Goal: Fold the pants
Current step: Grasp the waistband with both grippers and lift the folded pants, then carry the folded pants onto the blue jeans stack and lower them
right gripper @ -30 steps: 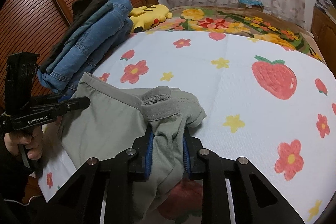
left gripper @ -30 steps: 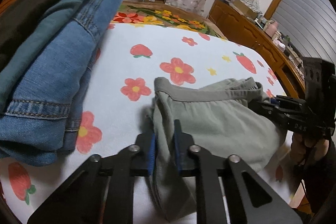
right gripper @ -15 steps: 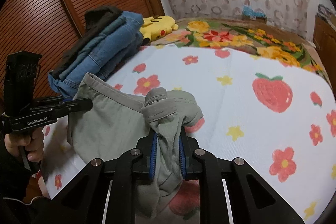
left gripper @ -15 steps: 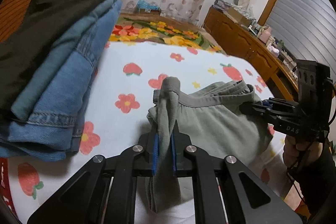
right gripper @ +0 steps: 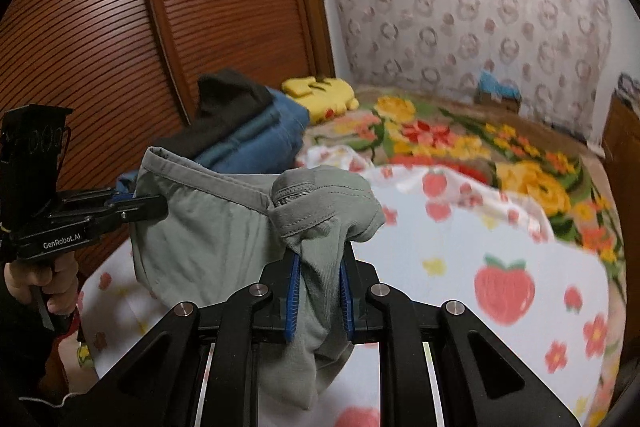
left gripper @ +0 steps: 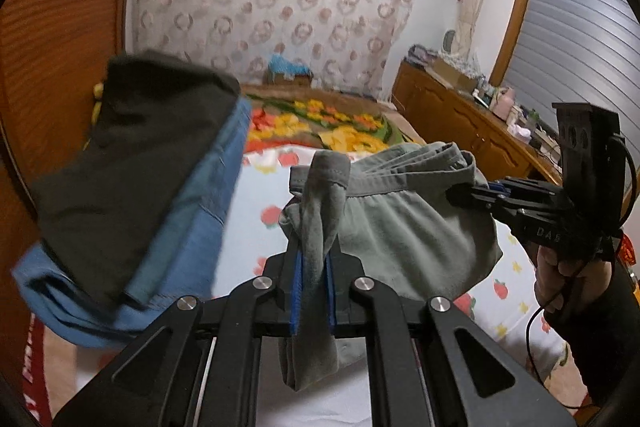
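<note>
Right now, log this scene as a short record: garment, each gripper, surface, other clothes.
garment: grey-green pants, hanging bunched between both grippers
left gripper: jaws shut on one end of the waistband
right gripper: jaws shut on the other end
surface: bed sheet printed with strawberries and flowers
other clothes: folded stack, blue denim under a dark garment, on the person's left
extra: yellow plush toy behind the stack

Clothes stack (left gripper: 132, 187) left — bed (right gripper: 500, 239) open rightward
</note>
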Demonstrator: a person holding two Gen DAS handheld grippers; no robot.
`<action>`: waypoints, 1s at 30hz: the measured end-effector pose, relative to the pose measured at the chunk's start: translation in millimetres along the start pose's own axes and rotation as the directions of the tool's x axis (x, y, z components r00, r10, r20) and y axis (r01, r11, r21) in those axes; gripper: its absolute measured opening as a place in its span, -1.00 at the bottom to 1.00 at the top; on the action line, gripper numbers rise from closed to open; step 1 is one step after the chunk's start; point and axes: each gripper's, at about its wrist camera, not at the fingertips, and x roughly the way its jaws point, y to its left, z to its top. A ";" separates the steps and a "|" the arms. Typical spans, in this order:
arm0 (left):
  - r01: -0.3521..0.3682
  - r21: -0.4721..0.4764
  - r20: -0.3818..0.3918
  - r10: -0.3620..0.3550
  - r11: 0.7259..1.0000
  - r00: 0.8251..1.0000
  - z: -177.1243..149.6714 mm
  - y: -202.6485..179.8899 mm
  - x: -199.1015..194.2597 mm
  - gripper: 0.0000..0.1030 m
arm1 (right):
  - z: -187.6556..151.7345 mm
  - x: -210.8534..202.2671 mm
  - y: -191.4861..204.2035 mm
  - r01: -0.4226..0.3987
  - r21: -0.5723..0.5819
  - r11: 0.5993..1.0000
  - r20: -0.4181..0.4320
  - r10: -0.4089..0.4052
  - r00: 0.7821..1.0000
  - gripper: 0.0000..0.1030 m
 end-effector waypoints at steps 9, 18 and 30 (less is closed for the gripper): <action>-0.068 -0.020 0.097 0.069 0.998 0.993 23.2 33.1 -28.5 -0.79 | 48.9 11.9 29.0 -0.033 -0.110 0.993 0.060 0.039 0.997 -0.67; -0.124 -0.074 0.148 0.134 0.989 0.980 35.6 69.5 -34.4 -0.79 | 99.1 59.3 39.8 -0.050 -0.217 0.975 0.067 0.065 0.996 -0.67; -0.159 -0.146 0.171 0.184 0.976 0.968 32.1 96.1 -35.9 -0.79 | 140.3 134.2 53.2 -0.071 -0.337 0.939 0.029 0.086 0.996 -0.66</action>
